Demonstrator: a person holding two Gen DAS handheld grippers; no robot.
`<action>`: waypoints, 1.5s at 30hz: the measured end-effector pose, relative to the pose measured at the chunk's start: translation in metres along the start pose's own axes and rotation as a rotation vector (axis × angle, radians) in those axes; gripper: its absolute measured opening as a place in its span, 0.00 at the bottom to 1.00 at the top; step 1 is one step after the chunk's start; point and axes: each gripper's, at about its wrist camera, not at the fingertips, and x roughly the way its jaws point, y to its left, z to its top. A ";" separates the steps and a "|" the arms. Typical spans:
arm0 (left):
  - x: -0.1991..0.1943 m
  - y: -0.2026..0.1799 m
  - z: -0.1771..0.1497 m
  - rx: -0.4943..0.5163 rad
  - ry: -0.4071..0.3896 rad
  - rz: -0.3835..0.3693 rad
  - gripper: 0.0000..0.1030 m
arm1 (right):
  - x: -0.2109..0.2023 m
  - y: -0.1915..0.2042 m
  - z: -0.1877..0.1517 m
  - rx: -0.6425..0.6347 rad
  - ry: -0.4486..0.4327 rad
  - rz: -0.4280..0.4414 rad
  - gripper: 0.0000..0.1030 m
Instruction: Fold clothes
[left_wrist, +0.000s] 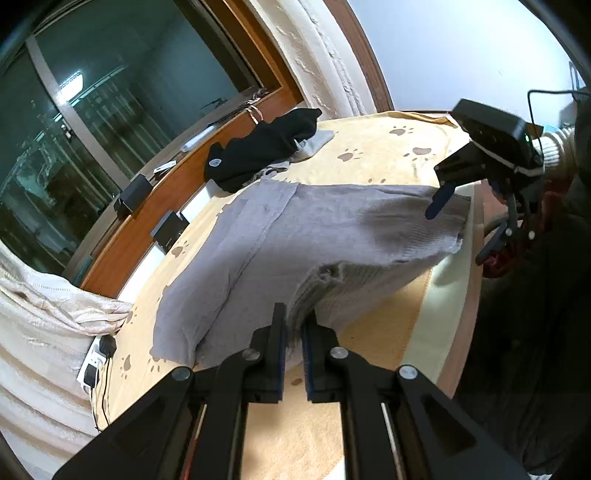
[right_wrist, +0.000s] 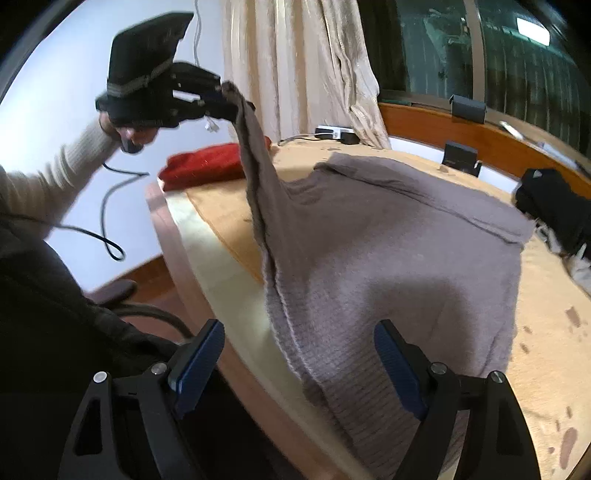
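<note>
While the grey knitted sweater lies spread over the yellow paw-print blanket on the bed, the left gripper pinches its ribbed hem between fingers pressed nearly together and lifts that corner clear of the blanket. Over the sweater's near edge, by the side of the bed, the right gripper hovers with its blue-padded fingers spread wide, gripping nothing. Black clothing lies bunched near the wooden window sill, and a red cloth sits at the bed's far corner.

No legible text, labels, brands or numbers anywhere
</note>
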 end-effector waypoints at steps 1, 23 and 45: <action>-0.001 0.001 0.000 -0.009 -0.007 -0.001 0.10 | 0.001 0.001 -0.001 -0.012 0.007 -0.026 0.83; -0.014 0.012 0.002 -0.079 -0.074 -0.014 0.10 | -0.022 -0.020 -0.044 -0.097 0.118 -0.388 0.29; -0.016 0.033 -0.026 -0.239 -0.115 0.025 0.11 | -0.033 -0.039 0.028 -0.109 -0.041 -0.582 0.05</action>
